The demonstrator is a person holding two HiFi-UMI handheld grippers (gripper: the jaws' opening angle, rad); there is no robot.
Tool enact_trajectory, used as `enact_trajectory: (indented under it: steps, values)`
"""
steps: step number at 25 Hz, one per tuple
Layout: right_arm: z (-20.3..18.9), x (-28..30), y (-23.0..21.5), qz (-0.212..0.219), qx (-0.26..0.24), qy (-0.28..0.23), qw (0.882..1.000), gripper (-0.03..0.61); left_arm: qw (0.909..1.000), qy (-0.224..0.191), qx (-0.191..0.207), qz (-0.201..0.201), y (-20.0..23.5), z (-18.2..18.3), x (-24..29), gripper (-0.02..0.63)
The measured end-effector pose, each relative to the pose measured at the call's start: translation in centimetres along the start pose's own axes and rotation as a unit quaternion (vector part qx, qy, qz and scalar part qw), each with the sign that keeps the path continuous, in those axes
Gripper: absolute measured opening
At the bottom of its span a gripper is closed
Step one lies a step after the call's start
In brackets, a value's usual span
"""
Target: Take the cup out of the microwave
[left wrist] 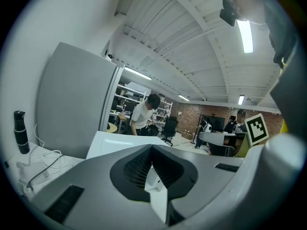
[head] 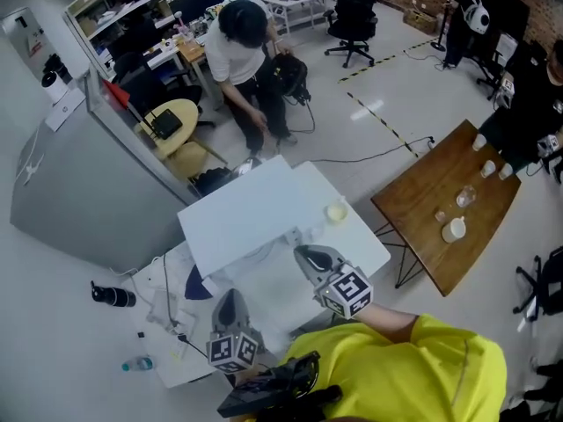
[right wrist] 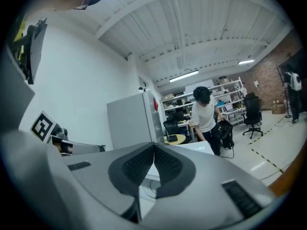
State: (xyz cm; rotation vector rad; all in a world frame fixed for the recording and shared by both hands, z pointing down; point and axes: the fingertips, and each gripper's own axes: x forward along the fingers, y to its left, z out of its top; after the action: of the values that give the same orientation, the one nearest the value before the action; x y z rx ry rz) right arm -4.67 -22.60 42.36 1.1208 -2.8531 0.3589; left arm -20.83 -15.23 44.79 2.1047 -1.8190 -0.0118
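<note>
A white box-shaped microwave (head: pixel 251 218) stands on a white table (head: pixel 365 249); its door and inside are hidden from the head view. A small pale cup (head: pixel 336 211) sits on the table by the microwave's right side. My left gripper (head: pixel 230 299) is held up over the table's near left part, its pads touching with nothing between them (left wrist: pixel 151 146). My right gripper (head: pixel 308 255) hovers just in front of the microwave, shut and empty (right wrist: pixel 154 145). Both point roughly level toward the microwave top (left wrist: pixel 115 143).
A grey cabinet (head: pixel 79 192) stands at left. Cables, a black bottle (head: pixel 113 295) and a small water bottle (head: pixel 136 364) lie near the table's left end. A wooden table (head: pixel 422 192) with several cups is at right. A person (head: pixel 242 51) bends over behind.
</note>
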Motion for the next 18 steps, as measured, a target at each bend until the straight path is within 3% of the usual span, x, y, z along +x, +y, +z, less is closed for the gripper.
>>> enact_trajectory:
  steps: [6,18]
  values:
    - [0.3,0.0,1.3,0.015,-0.014,0.004,1.0,0.003,0.9999,0.003,0.006,-0.008,-0.5,-0.1,0.7,-0.008]
    - [-0.9,0.0,0.5,-0.006,0.001,0.023,1.0,0.003,0.9995,0.023,0.002,-0.022,-0.5,-1.5,1.4,-0.008]
